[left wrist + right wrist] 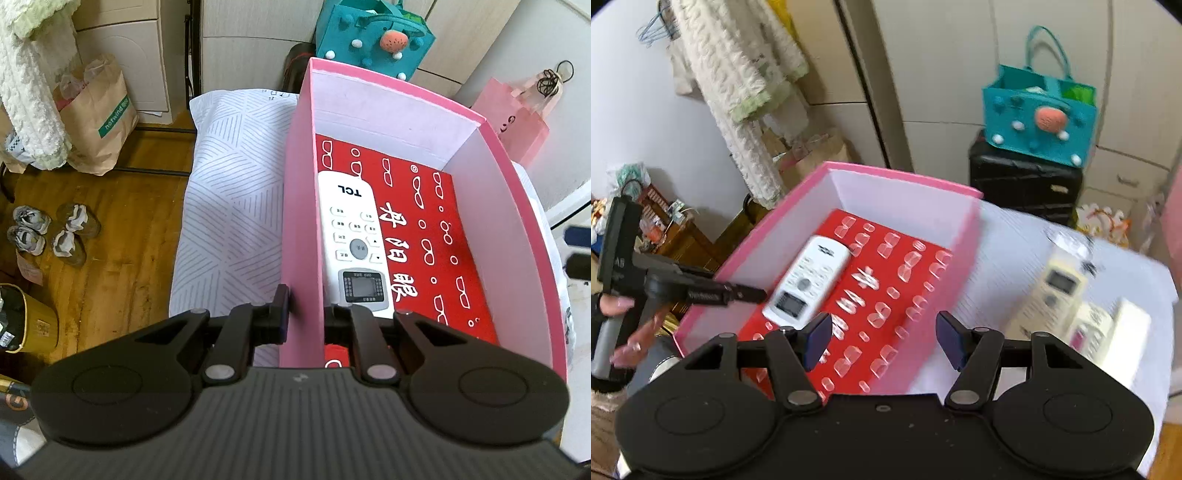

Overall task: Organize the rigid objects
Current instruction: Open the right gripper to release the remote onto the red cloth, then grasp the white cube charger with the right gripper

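Left wrist view shows my left tongs at lower centre, nearly closed and pinching the near wall of the pink box, one finger outside and the other inside. On the red printed sheet that lines the box floor lies a white TCL remote, close along the left wall, its small screen end nearest my tongs. The box rests on a white cloth with grey stripes, which fills the middle left of the frame; wooden floor shows further left.

From the right wrist view, my right tongs sit at lower centre, jaws standing well apart with nothing between them, above the near right part of the box. The picture is smeared with motion. At the left edge I see the hand holding the other gripper against the box wall. At the right of the frame, outside the box on the cloth, lies a cream remote, with a blurred white item just beside it that I cannot identify. A teal bag sits on a black case at upper right.
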`<state>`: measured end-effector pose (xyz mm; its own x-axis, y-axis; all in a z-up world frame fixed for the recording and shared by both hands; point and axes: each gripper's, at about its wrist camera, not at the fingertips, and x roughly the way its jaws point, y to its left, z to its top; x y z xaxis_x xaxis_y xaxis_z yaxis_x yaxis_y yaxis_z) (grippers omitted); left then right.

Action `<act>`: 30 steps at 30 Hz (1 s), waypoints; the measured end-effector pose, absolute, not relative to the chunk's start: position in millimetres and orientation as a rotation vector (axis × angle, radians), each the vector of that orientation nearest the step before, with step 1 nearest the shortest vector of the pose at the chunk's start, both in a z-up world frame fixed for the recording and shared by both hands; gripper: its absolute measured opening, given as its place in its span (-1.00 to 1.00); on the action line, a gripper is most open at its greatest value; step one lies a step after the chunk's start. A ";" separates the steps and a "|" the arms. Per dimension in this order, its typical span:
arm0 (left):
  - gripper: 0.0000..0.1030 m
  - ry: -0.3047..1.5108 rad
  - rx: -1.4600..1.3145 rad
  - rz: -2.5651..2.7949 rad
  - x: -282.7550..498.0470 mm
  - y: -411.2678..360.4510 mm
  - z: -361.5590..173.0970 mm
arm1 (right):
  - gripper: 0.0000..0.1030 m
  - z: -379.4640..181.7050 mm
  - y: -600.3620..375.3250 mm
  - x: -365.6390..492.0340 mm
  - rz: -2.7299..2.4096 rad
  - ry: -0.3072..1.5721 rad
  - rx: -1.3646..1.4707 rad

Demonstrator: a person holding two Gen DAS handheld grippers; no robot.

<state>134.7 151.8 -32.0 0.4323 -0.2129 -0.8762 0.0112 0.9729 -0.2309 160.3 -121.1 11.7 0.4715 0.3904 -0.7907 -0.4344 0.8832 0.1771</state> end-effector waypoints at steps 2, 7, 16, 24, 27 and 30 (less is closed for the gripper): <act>-0.77 1.120 -0.201 -0.136 135.8 151.1 -30.0 | 0.31 4.1 -139.1 155.4 0.471 0.968 -0.048; -0.77 1.120 -0.231 -0.118 136.3 154.3 -30.1 | 0.31 -27.1 -176.2 144.5 0.442 0.994 -0.029; -0.77 1.119 -0.295 -0.083 135.2 159.2 -32.0 | 0.33 -67.0 -172.9 134.9 0.455 0.911 -0.129; -0.77 1.116 -0.314 -0.065 134.3 159.5 -32.6 | 0.48 -88.2 -146.3 149.3 0.346 0.890 -0.267; -0.77 1.117 -0.315 -0.064 134.0 160.1 -32.5 | 0.49 -94.4 -139.9 154.7 0.305 0.871 -0.332; -0.77 1.117 -0.313 -0.062 133.9 159.6 -32.5 | 0.50 -98.1 -136.5 159.7 0.298 0.856 -0.365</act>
<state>133.9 159.6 -32.5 0.4419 -0.2050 -0.8733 -0.1067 0.9546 -0.2780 159.7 -136.5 -98.1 0.6210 0.1081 -0.7763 -0.3968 0.8975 -0.1924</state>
